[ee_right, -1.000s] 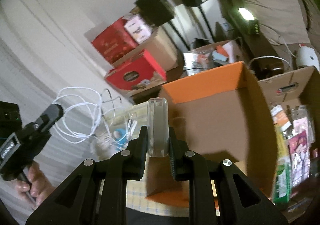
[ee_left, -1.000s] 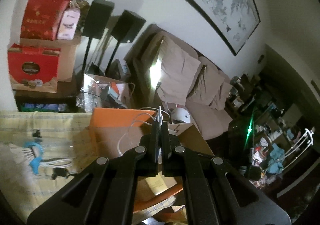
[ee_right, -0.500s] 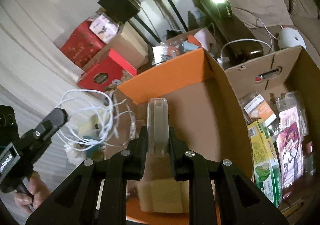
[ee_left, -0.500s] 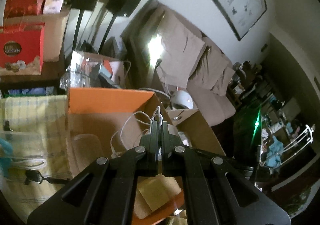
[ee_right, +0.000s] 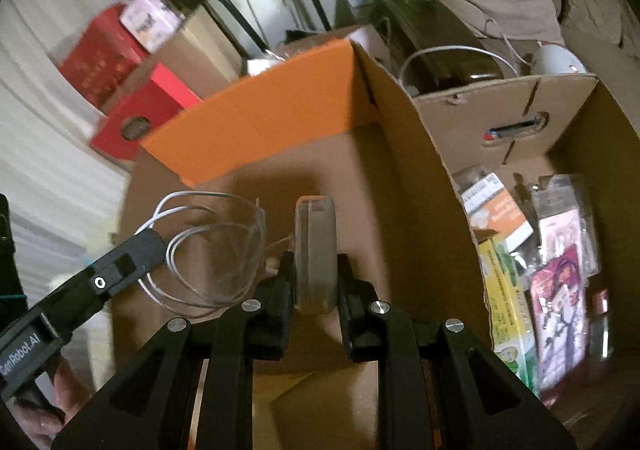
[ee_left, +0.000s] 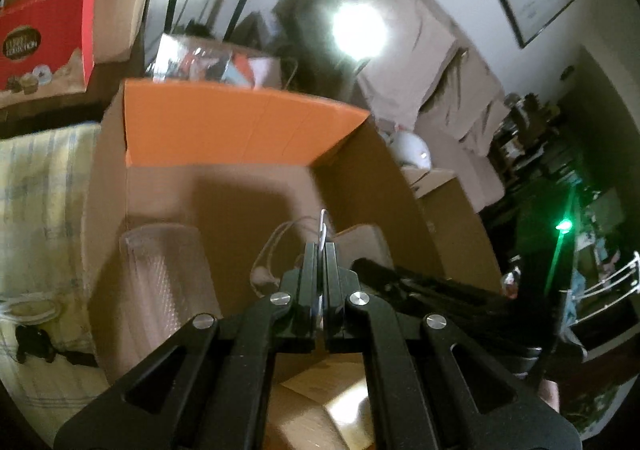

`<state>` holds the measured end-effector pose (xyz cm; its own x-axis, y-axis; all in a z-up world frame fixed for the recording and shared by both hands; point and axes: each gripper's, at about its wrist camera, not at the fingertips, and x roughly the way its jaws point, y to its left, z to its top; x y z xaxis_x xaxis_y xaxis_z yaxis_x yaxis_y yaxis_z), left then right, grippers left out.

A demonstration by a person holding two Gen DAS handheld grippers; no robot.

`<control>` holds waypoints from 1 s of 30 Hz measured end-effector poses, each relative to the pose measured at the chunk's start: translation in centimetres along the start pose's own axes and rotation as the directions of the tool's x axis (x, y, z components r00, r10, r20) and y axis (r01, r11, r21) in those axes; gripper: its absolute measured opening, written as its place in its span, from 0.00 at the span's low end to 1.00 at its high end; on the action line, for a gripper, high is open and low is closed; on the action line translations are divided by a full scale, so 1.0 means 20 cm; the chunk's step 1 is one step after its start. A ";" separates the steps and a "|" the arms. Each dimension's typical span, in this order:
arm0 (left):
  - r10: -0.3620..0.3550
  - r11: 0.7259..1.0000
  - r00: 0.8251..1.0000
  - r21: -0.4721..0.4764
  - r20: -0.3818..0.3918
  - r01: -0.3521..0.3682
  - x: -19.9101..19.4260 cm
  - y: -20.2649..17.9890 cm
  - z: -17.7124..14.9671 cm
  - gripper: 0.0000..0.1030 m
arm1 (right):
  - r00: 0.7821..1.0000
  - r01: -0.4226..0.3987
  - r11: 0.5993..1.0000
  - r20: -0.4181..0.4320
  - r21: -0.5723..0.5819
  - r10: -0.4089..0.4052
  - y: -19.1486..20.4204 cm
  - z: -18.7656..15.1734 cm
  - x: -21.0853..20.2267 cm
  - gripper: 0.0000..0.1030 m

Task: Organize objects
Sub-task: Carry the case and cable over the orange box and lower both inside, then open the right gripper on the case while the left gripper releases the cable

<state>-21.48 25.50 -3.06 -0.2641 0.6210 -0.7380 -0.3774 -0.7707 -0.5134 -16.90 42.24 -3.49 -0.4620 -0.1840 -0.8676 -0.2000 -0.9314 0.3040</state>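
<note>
While the left gripper (ee_left: 319, 250) clamps a cable (ee_right: 208, 250) and the right gripper (ee_right: 314, 270) a case (ee_right: 315, 250), both hang above the box (ee_right: 260, 117); dropping remains.

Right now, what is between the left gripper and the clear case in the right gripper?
In the right wrist view, loops of white cable hang between the left gripper and the clear case.

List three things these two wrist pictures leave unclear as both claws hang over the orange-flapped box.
- Box floor, right wrist view: mostly hidden behind the right claw.
- White cable's ends, right wrist view: blurred, one behind the left claw.
- Red box lettering, left wrist view: too blurred to read.
</note>
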 end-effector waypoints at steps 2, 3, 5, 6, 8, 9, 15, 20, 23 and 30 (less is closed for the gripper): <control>0.038 0.999 0.999 0.009 -0.033 -0.038 0.05 0.01 -0.02 0.02 | 0.999 0.050 0.999 -0.011 -0.016 -0.050 0.01 -0.01 0.03 0.18; 0.066 0.998 0.996 0.023 -0.053 -0.065 0.08 0.02 -0.03 0.02 | 0.997 0.070 0.997 -0.016 -0.021 -0.070 0.00 -0.01 0.04 0.18; 0.091 0.995 0.993 0.036 -0.079 -0.089 0.11 0.02 -0.06 0.02 | 0.996 0.087 0.996 -0.028 -0.024 -0.088 0.00 -0.02 0.06 0.18; 0.101 0.994 0.990 0.043 -0.097 -0.098 0.13 0.02 -0.07 0.02 | 0.996 0.081 0.997 -0.033 -0.017 -0.082 -0.01 -0.02 0.07 0.18; 0.128 0.991 0.985 0.054 -0.116 -0.122 0.15 0.02 -0.10 0.02 | 0.998 0.053 0.999 -0.039 -0.004 -0.053 -0.02 -0.02 0.07 0.18; 0.129 0.991 0.985 0.050 -0.115 -0.124 0.15 0.01 -0.11 0.03 | 0.999 0.035 0.999 -0.040 0.002 -0.034 -0.03 -0.02 0.07 0.18; 0.137 0.990 0.987 0.046 -0.083 -0.134 0.06 -0.02 -0.11 0.39 | 0.996 0.075 0.997 -0.050 -0.015 -0.076 -0.02 -0.03 0.07 0.30; 0.139 0.989 0.988 0.061 -0.060 -0.136 -0.06 -0.05 -0.10 0.45 | 0.986 0.158 0.985 -0.033 -0.074 -0.161 0.03 -0.04 0.02 0.30; 0.120 0.991 0.992 0.070 -0.033 -0.117 -0.16 -0.07 -0.11 0.62 | 0.978 0.209 0.973 0.004 -0.099 -0.210 0.07 -0.05 -0.05 0.31; 0.164 0.975 0.984 0.138 0.071 -0.173 -0.40 -0.10 -0.10 0.85 | 0.975 0.208 0.965 0.111 -0.162 -0.191 0.21 -0.06 -0.26 0.40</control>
<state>-16.76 21.84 2.92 -0.3845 0.4947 -0.7794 -0.4449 -0.8391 -0.3131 -14.35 38.85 1.76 -0.5086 0.0338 -0.8603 -0.1486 -0.9877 0.0491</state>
